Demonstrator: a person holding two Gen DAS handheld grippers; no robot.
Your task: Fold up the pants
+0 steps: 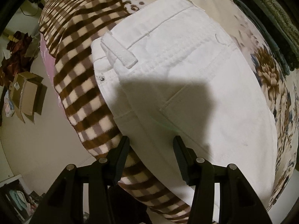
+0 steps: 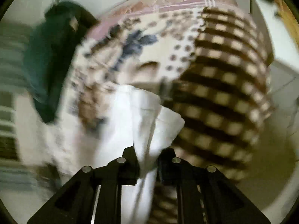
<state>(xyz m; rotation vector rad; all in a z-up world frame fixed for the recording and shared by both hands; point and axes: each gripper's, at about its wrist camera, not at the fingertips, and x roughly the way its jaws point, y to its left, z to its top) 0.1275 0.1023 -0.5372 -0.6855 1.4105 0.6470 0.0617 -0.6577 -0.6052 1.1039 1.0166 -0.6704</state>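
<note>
Pants ahead of gaping left claw; right claw pinching pants fabric.

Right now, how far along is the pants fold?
Done: the white pants lie flat on the floral bedspread, waistband end overlapping the checked blanket. In hand: the right gripper pinches white pants fabric, apparently carrying it; that view is blurred. The left gripper is open at the pants' near edge, holding nothing. Left: laying that fabric down and finishing the fold.
</note>
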